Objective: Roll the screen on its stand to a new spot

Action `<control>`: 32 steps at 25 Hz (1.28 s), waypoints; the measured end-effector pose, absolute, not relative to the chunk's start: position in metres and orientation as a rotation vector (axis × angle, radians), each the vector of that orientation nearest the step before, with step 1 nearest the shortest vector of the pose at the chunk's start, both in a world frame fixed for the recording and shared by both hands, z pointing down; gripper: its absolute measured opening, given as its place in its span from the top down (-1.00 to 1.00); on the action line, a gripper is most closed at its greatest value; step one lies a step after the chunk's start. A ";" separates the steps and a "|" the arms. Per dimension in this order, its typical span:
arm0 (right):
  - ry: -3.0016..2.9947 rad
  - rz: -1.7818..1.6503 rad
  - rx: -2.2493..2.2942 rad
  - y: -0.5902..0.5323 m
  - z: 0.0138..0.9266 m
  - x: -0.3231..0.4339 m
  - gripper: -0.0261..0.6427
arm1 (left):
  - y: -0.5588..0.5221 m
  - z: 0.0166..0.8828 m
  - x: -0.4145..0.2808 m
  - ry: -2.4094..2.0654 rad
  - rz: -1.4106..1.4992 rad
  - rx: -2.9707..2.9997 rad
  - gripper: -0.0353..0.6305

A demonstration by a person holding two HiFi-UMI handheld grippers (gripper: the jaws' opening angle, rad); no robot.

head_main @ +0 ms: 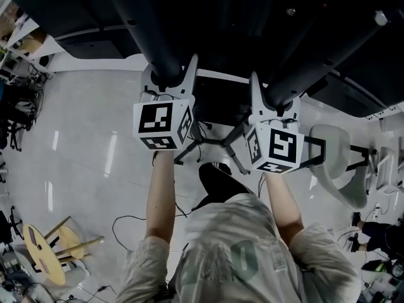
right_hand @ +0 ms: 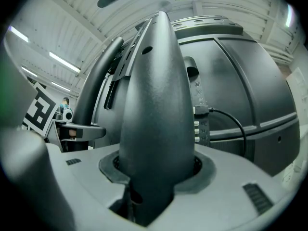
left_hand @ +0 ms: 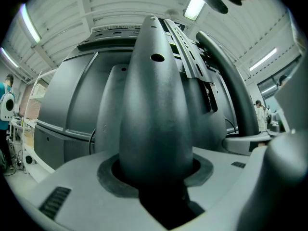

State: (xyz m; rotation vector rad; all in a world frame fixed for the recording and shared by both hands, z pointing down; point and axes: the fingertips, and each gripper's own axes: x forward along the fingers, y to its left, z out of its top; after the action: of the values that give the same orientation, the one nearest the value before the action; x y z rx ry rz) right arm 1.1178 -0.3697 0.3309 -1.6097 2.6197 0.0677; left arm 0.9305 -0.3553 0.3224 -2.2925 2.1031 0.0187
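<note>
Stand (head_main: 211, 141) held by both posts (left_hand: 154, 105), ready to roll
Left gripper (head_main: 167, 77) and right gripper (head_main: 273, 100) have their fingers (left_hand: 62, 182) clamped on the stiff uprights behind the screen (right_hand: 240, 81), just ahead of the person. It looks heavy and top-weighted, so push low and steadily.

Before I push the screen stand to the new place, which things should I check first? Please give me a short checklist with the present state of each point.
1. Left gripper closed round the left pole: ok.
2. Right gripper closed round the right pole: ok.
3. Screen free of plugged leads: not ok, a black cable is plugged into its back.
4. Floor round the stand legs free of cables: not ok, a floor cable lies loose nearby.
5. Grey chair out of the path: cannot tell; it stands close on the right.
</note>
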 end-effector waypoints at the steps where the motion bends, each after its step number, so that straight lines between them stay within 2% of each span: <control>1: 2.621 0.066 -1.606 -0.369 0.332 1.111 0.31 | -0.355 0.323 0.923 2.104 0.015 -2.294 0.24; 32: 2.611 0.109 -1.615 -0.362 0.319 0.833 0.31 | -0.354 0.318 0.646 2.106 -0.022 -2.322 0.25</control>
State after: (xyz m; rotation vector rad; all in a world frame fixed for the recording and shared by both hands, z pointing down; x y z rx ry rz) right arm 0.8329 -0.3623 0.3189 -1.6147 2.6110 0.1087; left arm 0.6461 -0.3539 0.3185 -2.3216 2.1058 -0.0220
